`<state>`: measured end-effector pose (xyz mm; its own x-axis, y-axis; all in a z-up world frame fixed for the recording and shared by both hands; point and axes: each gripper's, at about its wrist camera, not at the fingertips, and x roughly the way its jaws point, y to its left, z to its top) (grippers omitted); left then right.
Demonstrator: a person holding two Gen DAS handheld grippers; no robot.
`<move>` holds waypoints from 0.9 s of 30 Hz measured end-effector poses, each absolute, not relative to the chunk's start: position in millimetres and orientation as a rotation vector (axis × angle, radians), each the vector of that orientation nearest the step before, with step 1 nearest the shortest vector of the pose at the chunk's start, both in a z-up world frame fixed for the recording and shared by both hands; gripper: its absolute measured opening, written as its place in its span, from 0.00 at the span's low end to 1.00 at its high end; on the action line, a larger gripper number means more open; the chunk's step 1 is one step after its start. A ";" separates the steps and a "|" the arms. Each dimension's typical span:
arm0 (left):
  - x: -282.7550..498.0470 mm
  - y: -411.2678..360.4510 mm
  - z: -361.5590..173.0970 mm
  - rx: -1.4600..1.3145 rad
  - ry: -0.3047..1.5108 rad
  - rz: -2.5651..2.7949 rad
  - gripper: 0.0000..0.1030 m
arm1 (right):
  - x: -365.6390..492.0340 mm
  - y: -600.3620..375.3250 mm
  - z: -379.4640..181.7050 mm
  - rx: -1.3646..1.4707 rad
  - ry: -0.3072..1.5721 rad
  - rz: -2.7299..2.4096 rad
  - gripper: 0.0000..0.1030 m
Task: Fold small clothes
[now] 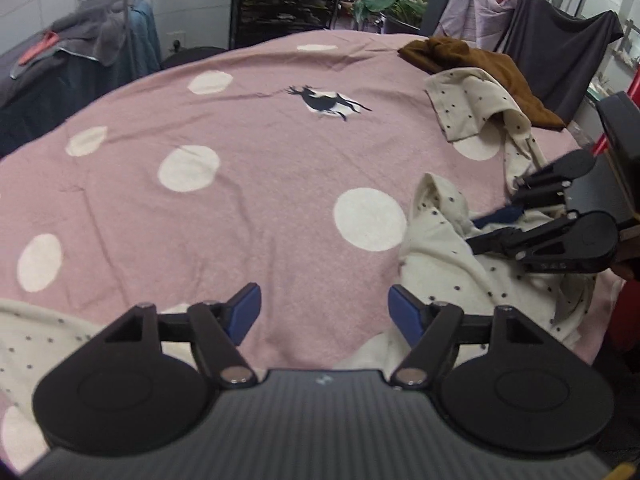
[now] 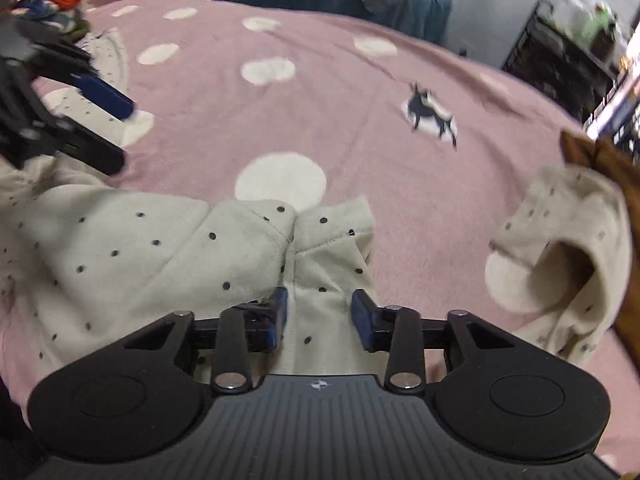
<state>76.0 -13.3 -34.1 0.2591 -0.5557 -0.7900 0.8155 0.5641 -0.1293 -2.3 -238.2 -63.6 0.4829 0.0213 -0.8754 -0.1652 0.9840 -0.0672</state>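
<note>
Cream dotted garment (image 2: 168, 248) lies crumpled on the pink spotted blanket (image 1: 240, 200), on the near side of the black deer print (image 1: 326, 102) that marks the blanket's middle. In the right wrist view one hemmed corner of the garment points toward the deer print and stops well short of it, touching a large white spot. Right gripper (image 2: 319, 314) sits directly over this cloth; its blue pads stand apart with a fold of the fabric lying between them, and neither pad visibly presses on it. Left gripper (image 1: 324, 312) has its jaws wide apart over bare blanket on the near side of the deer print, nothing between them; cream fabric shows just beside each finger, left and right. A second piece of cream dotted cloth (image 1: 476, 108) lies to the right of the deer print, with a brown garment (image 1: 472, 64) touching its far edge. Right wrist view is motion-blurred.
</note>
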 end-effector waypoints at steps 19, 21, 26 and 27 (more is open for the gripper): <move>38.7 -104.6 -56.5 0.496 0.903 -1.413 0.61 | -207.7 -324.6 -5.4 0.016 1.183 0.177 0.00; 26.0 -108.2 -61.0 0.577 0.893 -1.441 0.54 | -205.9 -325.3 -14.9 0.028 1.188 0.162 0.00; 34.3 -105.5 -61.2 0.526 0.947 -1.470 0.33 | -203.7 -332.4 -11.6 0.075 1.134 0.137 0.00; 37.5 -107.3 -61.1 0.521 0.960 -1.457 0.27 | -203.4 -332.8 -8.8 0.074 1.122 0.132 0.00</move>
<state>37.5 -107.3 -61.1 -0.1455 -0.5870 -0.7964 0.9635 0.0987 -0.2488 -203.4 -332.8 -8.8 0.4272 0.1424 -0.8929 -0.0681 0.9898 0.1253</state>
